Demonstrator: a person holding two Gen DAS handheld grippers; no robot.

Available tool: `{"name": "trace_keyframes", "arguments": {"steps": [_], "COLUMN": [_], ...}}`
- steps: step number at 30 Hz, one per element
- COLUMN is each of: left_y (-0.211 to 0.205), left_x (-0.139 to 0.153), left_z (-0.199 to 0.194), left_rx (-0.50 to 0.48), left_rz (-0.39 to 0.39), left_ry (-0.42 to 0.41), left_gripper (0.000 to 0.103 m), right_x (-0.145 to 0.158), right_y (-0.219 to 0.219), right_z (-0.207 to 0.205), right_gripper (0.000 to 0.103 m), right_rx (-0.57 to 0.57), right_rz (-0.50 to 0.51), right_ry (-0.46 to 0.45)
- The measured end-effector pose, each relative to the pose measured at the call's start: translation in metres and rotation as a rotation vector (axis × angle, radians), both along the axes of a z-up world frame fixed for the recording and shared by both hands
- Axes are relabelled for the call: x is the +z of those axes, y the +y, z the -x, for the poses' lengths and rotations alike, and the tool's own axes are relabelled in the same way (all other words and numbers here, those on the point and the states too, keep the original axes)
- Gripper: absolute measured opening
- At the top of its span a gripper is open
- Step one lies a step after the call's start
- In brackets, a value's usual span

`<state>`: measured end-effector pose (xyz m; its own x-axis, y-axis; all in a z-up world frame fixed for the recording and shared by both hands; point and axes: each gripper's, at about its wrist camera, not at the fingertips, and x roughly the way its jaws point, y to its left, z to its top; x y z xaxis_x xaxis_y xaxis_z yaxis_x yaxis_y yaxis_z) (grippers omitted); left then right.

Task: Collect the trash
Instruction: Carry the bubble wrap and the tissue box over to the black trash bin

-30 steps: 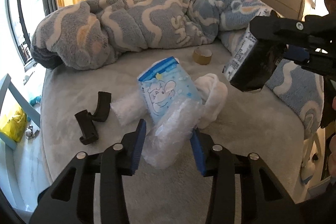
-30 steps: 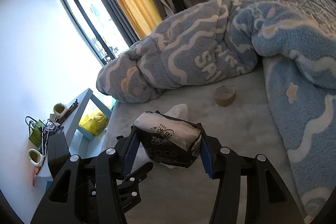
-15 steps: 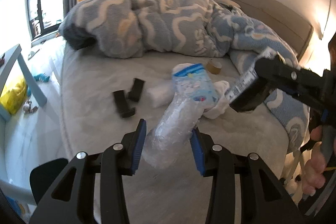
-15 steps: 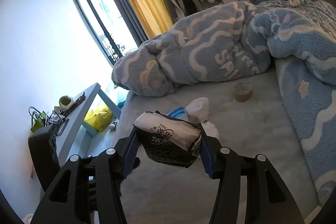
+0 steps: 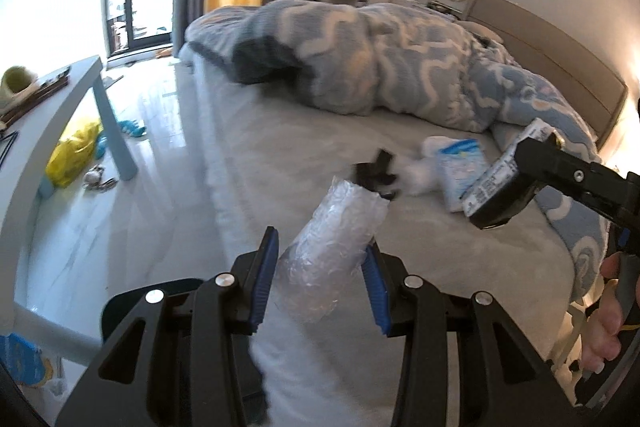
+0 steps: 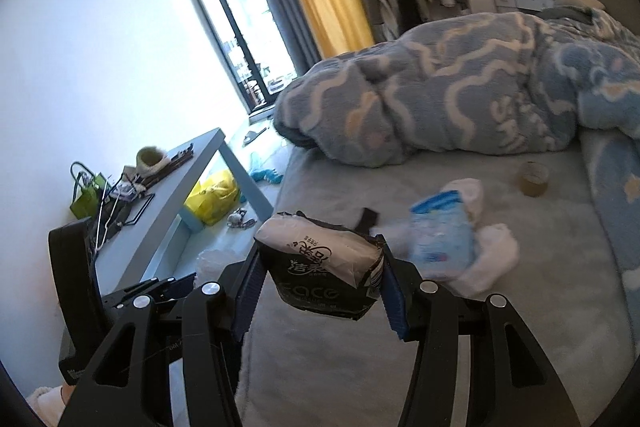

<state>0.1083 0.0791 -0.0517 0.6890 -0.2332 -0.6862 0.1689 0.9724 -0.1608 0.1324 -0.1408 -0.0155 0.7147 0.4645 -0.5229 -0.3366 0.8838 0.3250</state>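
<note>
Left gripper [image 5: 320, 269] clenching bubble wrap [image 5: 338, 247] — right gripper [image 6: 320, 281] clenching tissue pack [image 6: 320, 267].

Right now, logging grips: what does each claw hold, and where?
Left claw: bubble wrap roll, near its lower end. Right claw: tissue pack, across its sides.

The wide bed with a pale grey fleece sheet [image 6: 520, 327] carries a bunched blue-and-white fleece duvet [image 6: 460, 99], a brown tape roll [image 6: 532, 179], a light-blue printed plastic packet [image 6: 442, 235] lying on crumpled white cloth [image 6: 490, 251], and small black plastic pieces [image 5: 378, 173].
</note>
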Motion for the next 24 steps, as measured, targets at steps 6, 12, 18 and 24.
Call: {"name": "trace_keyframes", "arguments": {"steps": [6,12,18,24], "left_y": [0.050,0.092,0.126,0.150], "left_x": [-0.013,-0.030,-0.050,-0.071], "left_z": [0.003,0.006,0.008,0.010], "left_rx": [0.081,0.142,0.187,0.217], "left_rz": [-0.021,-0.040,-0.058,-0.052], "left_ry": [0.049,0.109,0.196,0.283], "left_gripper": [0.044,0.044,0.045,0.044], "right_x": [-0.008,-0.013,-0.020,-0.028], "right_y": [0.040,0.078,0.111,0.142], "right_z": [-0.005,-0.004,-0.005,-0.007], "right_gripper": [0.053,0.053,0.053,0.053], "right_rx": [0.066,0.120,0.166,0.206], "right_rz": [0.005,0.021,0.027,0.032], "right_ry": [0.025,0.033,0.052,0.072]}}
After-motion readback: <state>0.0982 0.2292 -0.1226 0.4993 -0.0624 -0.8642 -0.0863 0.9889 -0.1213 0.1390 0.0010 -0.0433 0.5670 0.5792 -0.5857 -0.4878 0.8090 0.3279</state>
